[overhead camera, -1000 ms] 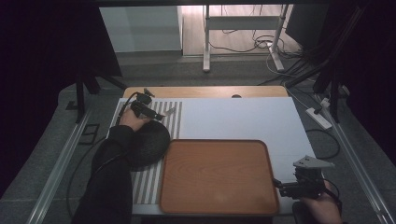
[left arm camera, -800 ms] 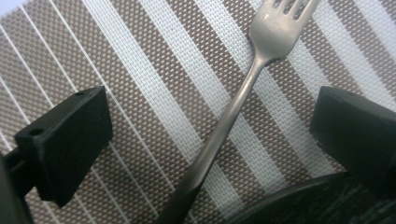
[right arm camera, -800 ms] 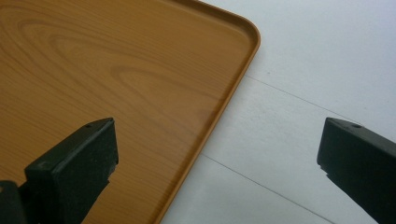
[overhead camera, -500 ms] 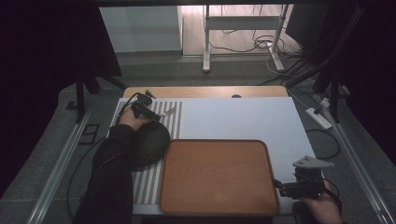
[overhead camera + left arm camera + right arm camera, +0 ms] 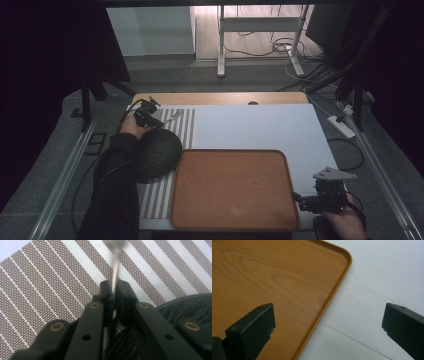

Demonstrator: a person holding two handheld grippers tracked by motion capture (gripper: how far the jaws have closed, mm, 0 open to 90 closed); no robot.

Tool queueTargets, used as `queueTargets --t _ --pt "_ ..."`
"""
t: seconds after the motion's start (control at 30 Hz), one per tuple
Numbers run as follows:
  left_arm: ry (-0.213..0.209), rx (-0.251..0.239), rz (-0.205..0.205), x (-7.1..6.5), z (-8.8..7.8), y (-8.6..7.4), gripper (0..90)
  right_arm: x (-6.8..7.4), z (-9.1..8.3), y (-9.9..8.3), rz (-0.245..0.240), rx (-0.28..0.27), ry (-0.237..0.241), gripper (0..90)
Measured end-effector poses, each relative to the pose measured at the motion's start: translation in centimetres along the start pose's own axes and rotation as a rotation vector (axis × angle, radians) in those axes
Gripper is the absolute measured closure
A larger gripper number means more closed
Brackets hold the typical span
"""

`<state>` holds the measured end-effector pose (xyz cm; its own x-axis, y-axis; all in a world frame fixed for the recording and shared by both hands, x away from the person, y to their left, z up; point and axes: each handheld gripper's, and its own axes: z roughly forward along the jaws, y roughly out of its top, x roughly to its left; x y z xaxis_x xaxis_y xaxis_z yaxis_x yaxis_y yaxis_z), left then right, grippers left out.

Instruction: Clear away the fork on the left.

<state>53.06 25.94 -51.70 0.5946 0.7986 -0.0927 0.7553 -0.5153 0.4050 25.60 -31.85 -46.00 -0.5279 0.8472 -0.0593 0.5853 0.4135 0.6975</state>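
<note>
Gripping a thin metal utensil handle [image 5: 114, 270] over the striped placemat [image 5: 50, 285], left gripper [image 5: 113, 286] has just closed; right gripper [image 5: 328, 320] gapes wide above the wooden tray [image 5: 274, 277] edge.

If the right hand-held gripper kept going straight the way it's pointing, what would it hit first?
Probably the wooden tray: the right hand-held gripper, jaws open, points at its corner rim, white table beside it.

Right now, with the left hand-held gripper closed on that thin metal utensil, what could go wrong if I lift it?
1. The left hand-held gripper, whose jaws have just been closing, pinches only the slim handle of the utensil; it may pivot or slip.
2. The dark bowl lies right beside the grip, so a lift could nudge it.
3. The right hand-held gripper hangs open over the wooden tray edge and might bump it.
</note>
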Motion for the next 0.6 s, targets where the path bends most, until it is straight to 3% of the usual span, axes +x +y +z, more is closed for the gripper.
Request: queueTargets --t 0.27,0.5,0.6 --pt "0.014 -0.014 0.009 0.7 -0.6 -0.3 84.0 0.0 0.0 0.0 0.004 0.000 0.002 0.0" --pt "0.077 0.039 0.002 2.1 -2.3 -1.0 84.0 -0.1 0.0 0.0 0.008 0.000 0.003 0.0" --pt "0.067 0.035 -0.019 2.6 -3.0 -1.5 84.0 -0.1 0.0 0.0 0.009 0.000 0.004 0.0"
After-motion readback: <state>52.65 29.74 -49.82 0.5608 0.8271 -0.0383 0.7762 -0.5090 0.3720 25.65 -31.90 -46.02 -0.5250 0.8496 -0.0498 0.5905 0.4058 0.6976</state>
